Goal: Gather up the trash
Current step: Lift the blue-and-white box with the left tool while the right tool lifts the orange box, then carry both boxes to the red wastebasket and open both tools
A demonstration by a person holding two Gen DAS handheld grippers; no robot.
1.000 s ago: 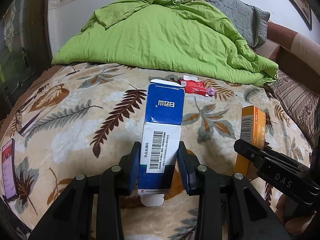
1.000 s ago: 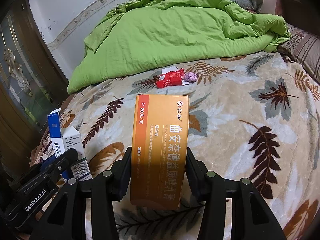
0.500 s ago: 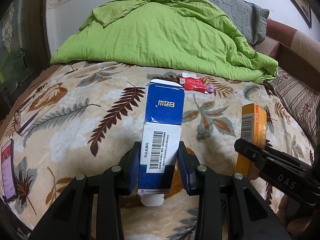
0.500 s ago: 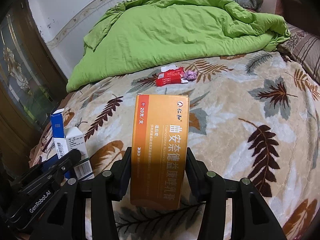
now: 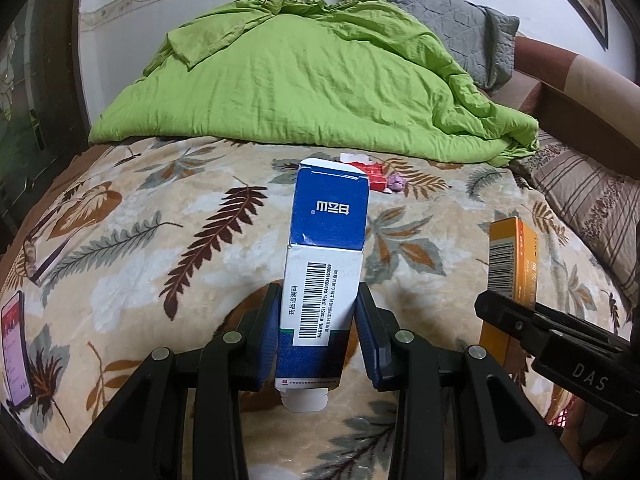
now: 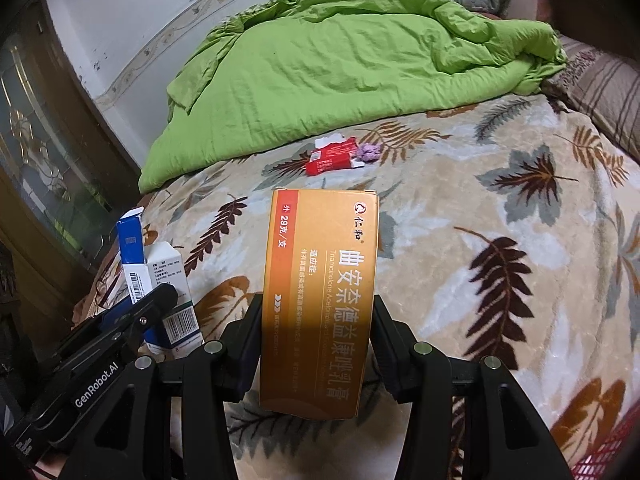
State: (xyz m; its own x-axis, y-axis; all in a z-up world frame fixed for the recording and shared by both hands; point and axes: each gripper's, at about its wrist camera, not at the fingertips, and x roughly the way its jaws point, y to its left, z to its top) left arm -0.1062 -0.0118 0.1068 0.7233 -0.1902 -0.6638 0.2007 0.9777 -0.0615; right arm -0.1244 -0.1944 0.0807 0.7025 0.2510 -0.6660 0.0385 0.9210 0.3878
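Note:
My left gripper point(image 5: 318, 320) is shut on a blue and white medicine box point(image 5: 326, 248), held upright above the bed; it also shows in the right wrist view point(image 6: 158, 280). My right gripper point(image 6: 318, 328) is shut on an orange ointment box point(image 6: 320, 292), which also shows at the right of the left wrist view point(image 5: 512, 276). A red wrapper point(image 6: 332, 156) and a small purple crumpled scrap point(image 6: 370, 153) lie on the leaf-patterned blanket point(image 6: 500, 220) ahead, near the green quilt.
A heaped green quilt point(image 5: 304, 76) covers the far half of the bed, with a grey pillow point(image 5: 452, 36) behind. A phone point(image 5: 14, 344) and glasses point(image 5: 38, 256) lie at the left edge. A striped pillow point(image 5: 592, 196) lies right.
Both grippers have drawn back and up a little from the bed with their boxes held; the red wrapper sits slightly farther off.

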